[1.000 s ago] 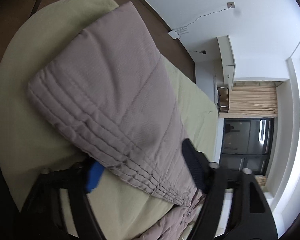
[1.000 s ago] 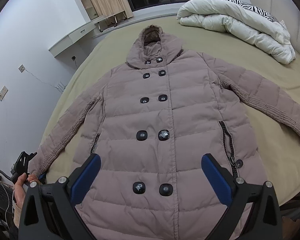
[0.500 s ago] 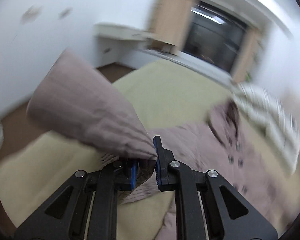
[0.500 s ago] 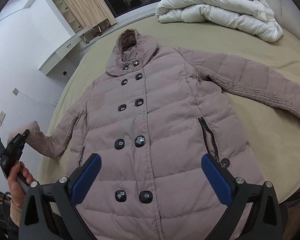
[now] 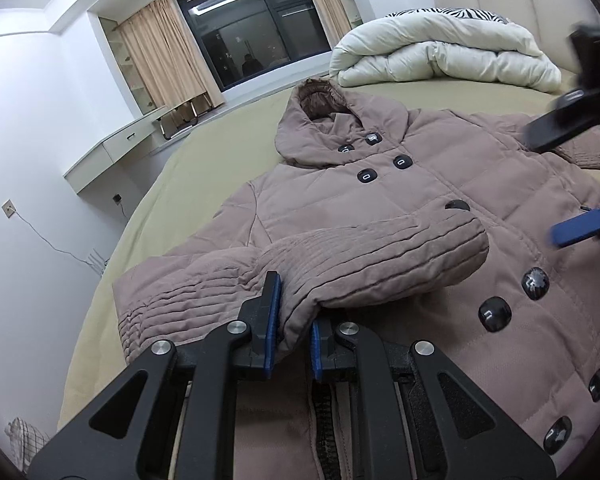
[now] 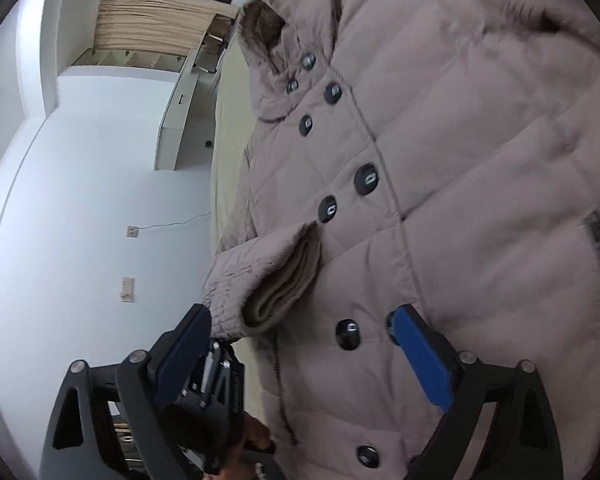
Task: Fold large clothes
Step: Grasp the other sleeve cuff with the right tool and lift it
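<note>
Coat (image 5: 440,200) lay flat, buttons up, on the bed (image 5: 220,152). Left gripper (image 5: 292,328) was clamped on the sleeve cuff (image 5: 372,264), folded across the coat's front. Right gripper (image 6: 300,344) hung over the buttons, jaws apart, just narrowing, gripping nothing.

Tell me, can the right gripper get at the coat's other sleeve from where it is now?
Probably yes. The right gripper is open and holds nothing, hanging over the coat front. Nothing lies between it and the far sleeve, which lies flat on the bed.
</note>
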`<state>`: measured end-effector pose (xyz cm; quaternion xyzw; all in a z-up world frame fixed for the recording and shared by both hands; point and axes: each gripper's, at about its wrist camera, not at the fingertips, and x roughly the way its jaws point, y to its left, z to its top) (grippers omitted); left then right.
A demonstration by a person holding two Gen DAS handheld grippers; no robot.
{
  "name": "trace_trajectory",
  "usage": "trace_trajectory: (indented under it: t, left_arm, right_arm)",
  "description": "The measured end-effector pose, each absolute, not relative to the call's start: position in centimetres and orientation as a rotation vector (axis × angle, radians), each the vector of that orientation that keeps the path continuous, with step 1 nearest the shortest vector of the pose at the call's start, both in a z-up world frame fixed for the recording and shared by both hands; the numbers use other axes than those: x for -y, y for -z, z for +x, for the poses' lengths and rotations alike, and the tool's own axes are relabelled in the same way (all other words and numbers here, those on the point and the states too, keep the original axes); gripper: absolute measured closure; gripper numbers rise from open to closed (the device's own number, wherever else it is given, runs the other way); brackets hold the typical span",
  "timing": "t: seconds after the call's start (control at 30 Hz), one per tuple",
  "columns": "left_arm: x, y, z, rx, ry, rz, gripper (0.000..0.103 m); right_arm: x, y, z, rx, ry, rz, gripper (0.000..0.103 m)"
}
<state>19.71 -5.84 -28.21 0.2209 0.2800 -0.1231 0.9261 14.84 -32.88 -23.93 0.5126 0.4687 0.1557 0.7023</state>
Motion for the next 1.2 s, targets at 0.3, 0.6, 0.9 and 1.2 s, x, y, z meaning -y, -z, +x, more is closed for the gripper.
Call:
trace_trajectory:
  t: [0.3, 0.6, 0.9, 1.2]
  left_arm:
    - [4.3, 24.6, 16.1, -0.527, 0.246, 0.414, 0.091]
    - [2.0, 23.2, 16.1, -0.520, 0.208, 0.336, 0.091]
    - [1.8, 21.6, 15.8, -0.522, 0.216, 0.274, 0.091]
    - [0.8, 19.7, 15.8, -0.506, 0.199, 0.214, 0.091]
  right_arm:
    - [26.8, 28.9, 21.5, -1.167, -0.511, 1.469, 0.022]
    - [24.4, 28.2, 24.8, -1.216, -0.526, 1.399, 0.074]
    - [25.5, 21.4, 25.1, -1.045, -0.519, 1.200, 0.071]
    - [27.8, 25.2, 22.3, -1.044, -0.430, 1.431, 0.002]
